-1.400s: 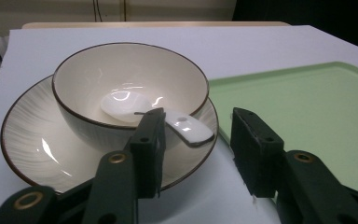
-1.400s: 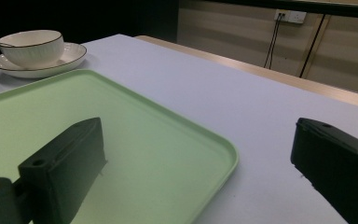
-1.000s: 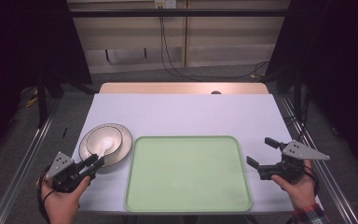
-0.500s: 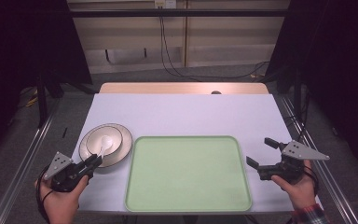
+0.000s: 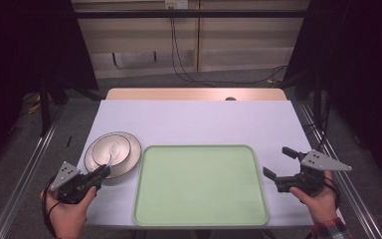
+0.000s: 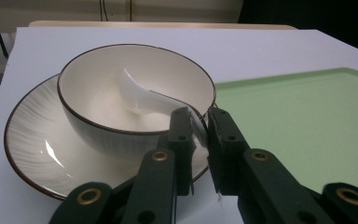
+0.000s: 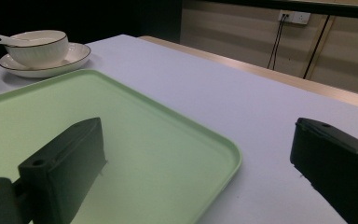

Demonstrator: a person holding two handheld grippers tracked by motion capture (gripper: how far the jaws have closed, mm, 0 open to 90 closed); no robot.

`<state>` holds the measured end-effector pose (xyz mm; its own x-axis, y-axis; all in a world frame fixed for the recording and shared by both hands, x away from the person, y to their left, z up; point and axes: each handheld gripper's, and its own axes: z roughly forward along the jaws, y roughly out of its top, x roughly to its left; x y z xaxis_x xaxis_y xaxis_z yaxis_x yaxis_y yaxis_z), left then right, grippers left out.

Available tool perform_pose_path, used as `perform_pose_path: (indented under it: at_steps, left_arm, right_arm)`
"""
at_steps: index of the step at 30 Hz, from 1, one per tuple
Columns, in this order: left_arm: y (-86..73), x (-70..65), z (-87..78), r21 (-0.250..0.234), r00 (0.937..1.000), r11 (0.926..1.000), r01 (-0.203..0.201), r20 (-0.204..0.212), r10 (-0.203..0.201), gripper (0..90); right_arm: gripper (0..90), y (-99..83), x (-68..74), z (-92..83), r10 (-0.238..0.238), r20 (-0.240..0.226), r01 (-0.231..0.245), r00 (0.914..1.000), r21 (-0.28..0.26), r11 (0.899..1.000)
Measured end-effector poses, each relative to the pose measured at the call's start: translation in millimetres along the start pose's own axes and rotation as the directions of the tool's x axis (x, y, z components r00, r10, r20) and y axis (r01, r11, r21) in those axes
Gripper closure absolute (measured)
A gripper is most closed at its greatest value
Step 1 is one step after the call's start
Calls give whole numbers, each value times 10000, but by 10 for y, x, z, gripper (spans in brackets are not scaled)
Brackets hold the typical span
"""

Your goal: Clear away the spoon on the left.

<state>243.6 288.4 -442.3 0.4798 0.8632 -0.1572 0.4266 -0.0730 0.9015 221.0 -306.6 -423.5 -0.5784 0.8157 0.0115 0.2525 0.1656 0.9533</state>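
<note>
A white bowl (image 5: 110,149) stands on a ribbed plate (image 5: 130,162) at the table's left, beside a green tray (image 5: 201,184). A white spoon (image 6: 144,95) lies in the bowl (image 6: 98,93), its handle sticking out over the near rim. My left gripper (image 6: 199,122) has just been closing and now pinches that handle between its jaws; in the high view it (image 5: 104,171) sits at the plate's near edge. My right gripper (image 5: 277,162) hovers open at the tray's right edge with nothing between its jaws (image 7: 196,140).
The tray (image 7: 121,116) is bare and fills the table's near middle. The lavender table top (image 5: 194,122) stretches behind it to a wooden strip at the back. Metal rails run along both table sides. Cables hang on the far wall.
The left gripper's jaws have drawn together on the spoon handle. Both hands have stayed where they were.
</note>
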Motion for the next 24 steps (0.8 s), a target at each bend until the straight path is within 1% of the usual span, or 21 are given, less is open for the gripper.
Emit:
perform_pose_path:
  at_steps: [2,3,8,11,12,14,15,16,18,19,20,22,23,24]
  left_arm:
    - [-1,-2,3,-3,10000,10000,10,12,-10,812]
    - [0,-1,8,-6,10000,10000,-35,22,35,817]
    - [4,-2,19,-8,10000,10000,-6,-42,6,831]
    - [5,7,15,-91,10000,9999,61,0,-61,836]
    - [10,7,13,-126,10000,9999,58,-58,-59,836]
    - [36,21,-1,-303,9998,9994,151,-122,-154,845]
    - [36,21,-1,-303,9998,9994,151,-122,-154,847]
    - [60,35,-8,-436,9998,9990,138,-145,-145,849]
    - [75,36,-12,-441,9998,9989,136,-164,-143,854]
    - [106,50,-16,-524,9996,9984,190,-191,-201,855]
    - [124,63,-17,-552,9997,9982,215,-80,-220,856]
    - [143,69,-15,-591,9997,9981,188,-123,-195,857]
    - [182,78,-4,-696,9990,9967,418,-136,-428,858]
    - [182,78,-4,-696,9990,9967,418,-136,-428,858]
  right_arm:
    - [26,0,-2,-2,-34,27,34,10000,-2,10000]
    - [26,0,-3,-2,-29,-30,29,10000,-30,10000]
    - [26,-1,-6,-5,-1,-85,0,10000,-32,10000]
    - [26,-1,-3,-6,-3,-67,3,10000,-46,10000]
    - [26,-1,-3,-6,-3,-67,3,10000,-46,10000]
    - [26,-2,-2,-5,-50,-64,50,10000,-25,10000]
    - [26,-2,-2,-5,-50,-64,50,10000,-25,10000]
    - [26,-3,2,-1,-44,-34,44,10000,3,10000]
    - [25,-5,3,3,-28,-52,28,10000,-4,10000]
    - [26,-4,4,3,-30,-60,30,10000,-1,10000]
    - [26,-5,3,3,-37,-50,37,10000,-7,10000]
    - [26,-4,1,-1,-33,-41,33,10000,-1,10000]
    - [25,-6,-2,-1,-9,-28,9,10000,2,10000]
    - [25,-6,-2,-1,-9,-28,9,10000,2,10000]
